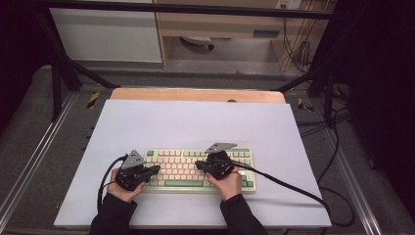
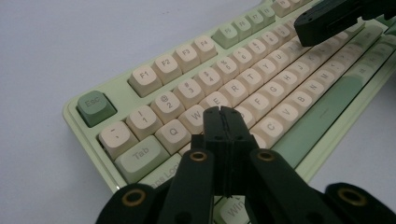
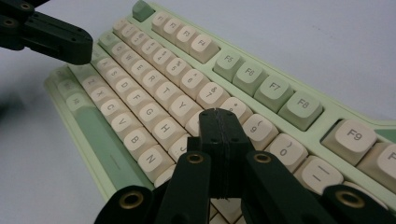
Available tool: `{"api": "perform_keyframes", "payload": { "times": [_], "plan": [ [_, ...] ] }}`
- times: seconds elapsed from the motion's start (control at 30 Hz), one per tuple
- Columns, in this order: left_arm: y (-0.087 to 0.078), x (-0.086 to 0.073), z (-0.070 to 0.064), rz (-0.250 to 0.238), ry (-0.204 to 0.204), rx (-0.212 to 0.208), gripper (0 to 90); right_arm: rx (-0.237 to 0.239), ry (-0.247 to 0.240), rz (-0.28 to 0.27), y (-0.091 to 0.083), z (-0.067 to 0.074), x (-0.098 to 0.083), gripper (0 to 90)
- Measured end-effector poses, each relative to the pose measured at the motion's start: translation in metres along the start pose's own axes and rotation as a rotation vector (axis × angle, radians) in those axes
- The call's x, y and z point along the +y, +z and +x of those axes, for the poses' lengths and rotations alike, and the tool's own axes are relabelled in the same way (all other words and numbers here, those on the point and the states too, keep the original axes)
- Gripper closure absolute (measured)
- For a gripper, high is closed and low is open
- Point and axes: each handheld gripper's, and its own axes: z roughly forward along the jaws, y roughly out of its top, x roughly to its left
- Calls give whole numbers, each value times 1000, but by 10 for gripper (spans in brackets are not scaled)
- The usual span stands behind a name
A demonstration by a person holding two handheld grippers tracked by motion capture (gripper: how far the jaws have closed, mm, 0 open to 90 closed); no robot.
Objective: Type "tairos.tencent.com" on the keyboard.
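A pale green keyboard (image 1: 195, 169) with cream keys lies on the white sheet near the front edge. Each hand holds a black gripper over it. My left gripper (image 1: 157, 169) points right over the keyboard's left end. In the left gripper view its jaws (image 2: 226, 112) are shut together with nothing between them, tips just above the keys near W and E on the keyboard (image 2: 261, 79). My right gripper (image 1: 197, 165) points left over the middle. Its jaws (image 3: 219, 114) are shut and empty, above the keys near 8 and 9 on the keyboard (image 3: 154, 88).
The white sheet (image 1: 195, 122) covers a wooden table whose far edge (image 1: 195, 94) shows. A black cable (image 1: 293, 188) trails right from the right gripper. Metal frame rails run along both sides, with a cabinet beyond.
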Motion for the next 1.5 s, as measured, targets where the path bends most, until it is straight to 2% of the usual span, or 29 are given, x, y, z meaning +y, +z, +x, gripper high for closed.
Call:
{"api": "perform_keyframes", "payload": {
  "times": [0.13,0.77,0.9,1.3,1.5],
  "plan": [
    [0,0,0,0,0,-1,900,-4,10,7,4,1,1,900],
    [0,0,0,0,2,-1,900,-18,-4,22,9,1,-2,900],
    [-1,0,0,-2,2,-1,900,-9,-15,7,2,3,0,900],
    [-2,1,0,-8,-1,-1,900,1,-46,10,-14,5,2,900],
    [-2,1,-1,-9,-1,-2,900,15,-34,7,-21,2,-2,900]
  ]
}}
